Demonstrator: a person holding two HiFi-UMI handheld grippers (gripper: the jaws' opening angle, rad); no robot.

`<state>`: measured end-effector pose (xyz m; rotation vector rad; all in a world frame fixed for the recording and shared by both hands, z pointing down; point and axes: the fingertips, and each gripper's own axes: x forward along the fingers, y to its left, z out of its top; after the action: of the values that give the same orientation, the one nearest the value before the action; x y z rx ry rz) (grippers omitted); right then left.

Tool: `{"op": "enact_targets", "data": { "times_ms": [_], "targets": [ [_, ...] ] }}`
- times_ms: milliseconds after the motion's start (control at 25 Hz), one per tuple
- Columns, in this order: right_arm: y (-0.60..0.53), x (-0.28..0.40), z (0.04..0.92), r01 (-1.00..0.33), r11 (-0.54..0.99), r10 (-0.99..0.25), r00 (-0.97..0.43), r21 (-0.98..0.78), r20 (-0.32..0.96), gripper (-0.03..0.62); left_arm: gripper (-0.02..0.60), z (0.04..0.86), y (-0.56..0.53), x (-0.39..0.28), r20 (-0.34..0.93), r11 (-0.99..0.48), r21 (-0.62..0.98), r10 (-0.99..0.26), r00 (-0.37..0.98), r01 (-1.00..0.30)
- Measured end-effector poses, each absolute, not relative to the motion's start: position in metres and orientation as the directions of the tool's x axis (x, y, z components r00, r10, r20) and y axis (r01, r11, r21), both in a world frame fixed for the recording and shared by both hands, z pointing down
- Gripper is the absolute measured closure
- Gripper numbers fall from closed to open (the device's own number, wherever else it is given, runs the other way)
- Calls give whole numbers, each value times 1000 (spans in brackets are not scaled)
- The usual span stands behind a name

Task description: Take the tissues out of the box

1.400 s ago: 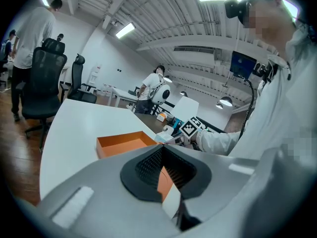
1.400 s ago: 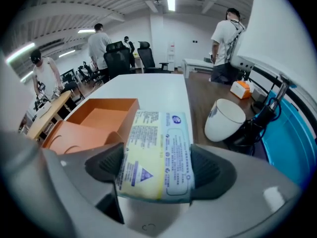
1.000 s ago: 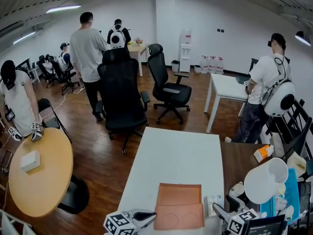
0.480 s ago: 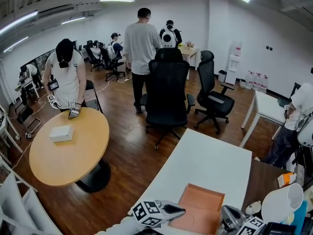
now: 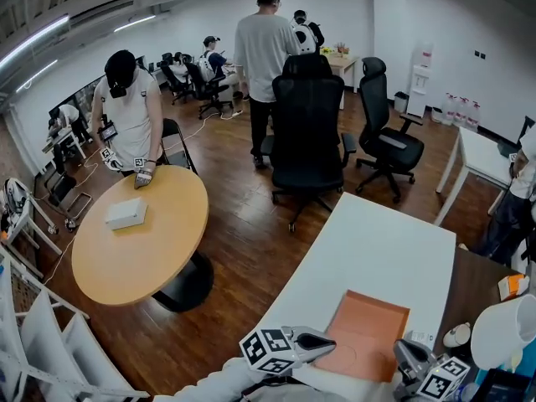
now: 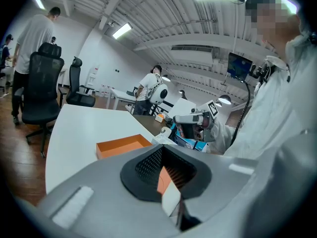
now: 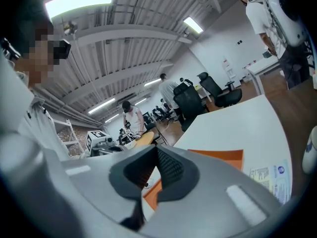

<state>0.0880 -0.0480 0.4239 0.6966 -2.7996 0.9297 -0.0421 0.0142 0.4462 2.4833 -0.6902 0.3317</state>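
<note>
Both grippers sit low at the near edge of the white table (image 5: pixel 368 249).

Left gripper (image 5: pixel 328 341): in its own view the jaws are pressed together at the tips, nothing between them. Only a sliver of orange and white shows past the pads. It points toward the orange box (image 5: pixel 368 337), close to its near left corner, not touching as far as I can see.

Right gripper (image 5: pixel 404 352): jaws fully closed, empty. It sits just off the box's near right corner.

The orange box is a shallow, open-topped tray lying flat on the table between the two grippers. From the left gripper view I see its walls and a bare orange floor (image 6: pixel 124 145). A printed white packet (image 7: pixel 270 177) lies just beside the box on its right. I cannot tell what it holds.

Background: a person stands at a round wooden table (image 5: pixel 142 241) with a white box (image 5: pixel 126 213) on it.
</note>
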Motion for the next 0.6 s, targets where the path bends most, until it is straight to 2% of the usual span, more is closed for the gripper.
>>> {"op": "enact_targets", "data": {
  "times_ms": [240, 440, 600],
  "targets": [
    [-41, 91, 413, -428, 734, -390, -901, -527, 189, 591, 568, 434, 24, -50, 379, -739, 391, -414, 828, -549],
    [-44, 90, 427, -500, 680, -427, -865, -537, 265, 591, 568, 434, 8, -46, 387, -758, 401, -369, 845, -515],
    [-50, 85, 437, -486, 694, -396, -874, -531, 282, 591, 568, 439, -10, -45, 454, -717, 409, -377, 808, -564]
  ]
}}
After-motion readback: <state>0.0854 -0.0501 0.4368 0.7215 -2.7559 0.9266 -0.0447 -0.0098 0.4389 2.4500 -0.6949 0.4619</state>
